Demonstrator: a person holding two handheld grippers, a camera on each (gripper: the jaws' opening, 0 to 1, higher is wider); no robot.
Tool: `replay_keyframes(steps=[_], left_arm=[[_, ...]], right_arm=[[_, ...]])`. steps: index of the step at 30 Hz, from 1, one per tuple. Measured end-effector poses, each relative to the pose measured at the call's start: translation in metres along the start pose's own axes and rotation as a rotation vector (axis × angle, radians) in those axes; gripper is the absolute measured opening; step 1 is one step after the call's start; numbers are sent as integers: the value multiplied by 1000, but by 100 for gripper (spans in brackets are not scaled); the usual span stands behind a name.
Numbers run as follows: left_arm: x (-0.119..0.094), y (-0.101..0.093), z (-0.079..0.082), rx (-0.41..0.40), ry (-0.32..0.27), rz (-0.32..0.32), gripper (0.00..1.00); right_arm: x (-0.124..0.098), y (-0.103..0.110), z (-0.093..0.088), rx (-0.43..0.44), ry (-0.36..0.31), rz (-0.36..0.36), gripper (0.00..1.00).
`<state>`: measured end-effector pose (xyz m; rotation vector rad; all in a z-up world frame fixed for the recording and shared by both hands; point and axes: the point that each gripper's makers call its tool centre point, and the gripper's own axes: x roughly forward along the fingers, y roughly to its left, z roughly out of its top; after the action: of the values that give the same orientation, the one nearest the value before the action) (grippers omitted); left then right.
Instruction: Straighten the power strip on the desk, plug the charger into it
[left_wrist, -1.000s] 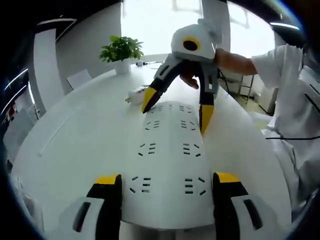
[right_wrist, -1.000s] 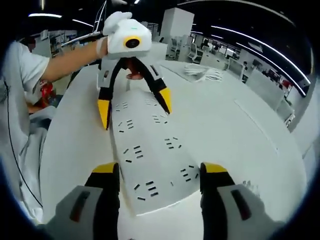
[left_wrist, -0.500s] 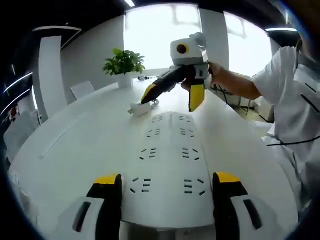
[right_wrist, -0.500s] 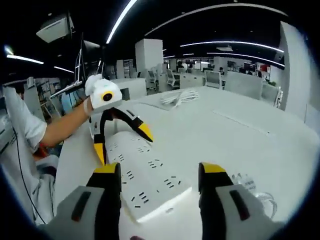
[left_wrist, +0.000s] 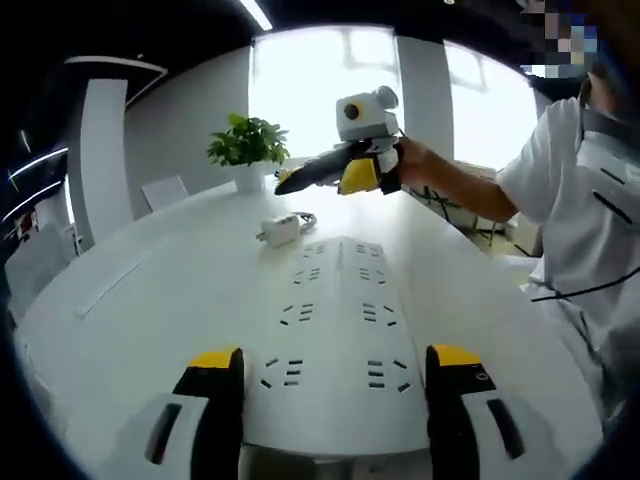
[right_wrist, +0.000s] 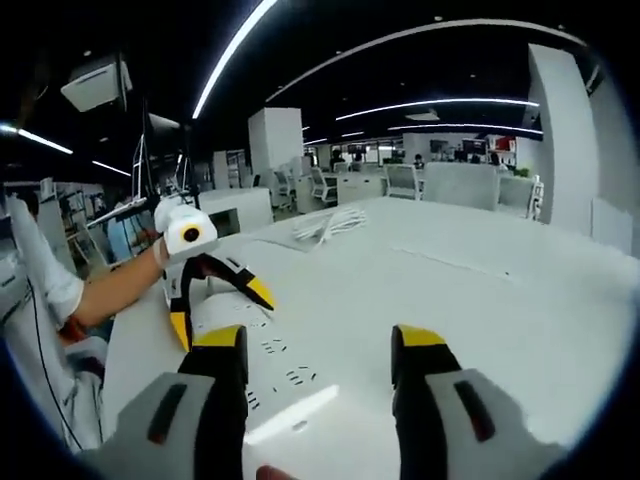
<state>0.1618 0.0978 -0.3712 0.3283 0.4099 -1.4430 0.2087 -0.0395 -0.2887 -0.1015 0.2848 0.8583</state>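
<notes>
White charger (left_wrist: 280, 231) beyond power strip (left_wrist: 335, 340): left gripper view.

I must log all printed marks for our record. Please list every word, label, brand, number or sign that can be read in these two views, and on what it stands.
None can be read.
Power strip: sockets and slots, no legible print.
Charger: plain white, too small to tell any marking.
Left tongs and right tongs: yellow tips, no lettering visible.
Plant pot: no label visible.
Background office in the right gripper view: any signs are too blurred to read.
</notes>
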Motion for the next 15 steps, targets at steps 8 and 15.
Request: replay_keyframes(steps=[8,15], left_arm=[[0,-1,1,0,-16,-3,75],[-2,-2,2,-2,-32,2,75]], right_arm=[[-28,-41,-16,25,20,-135,52],[-24,-55,-36,-25,88,-205,51]])
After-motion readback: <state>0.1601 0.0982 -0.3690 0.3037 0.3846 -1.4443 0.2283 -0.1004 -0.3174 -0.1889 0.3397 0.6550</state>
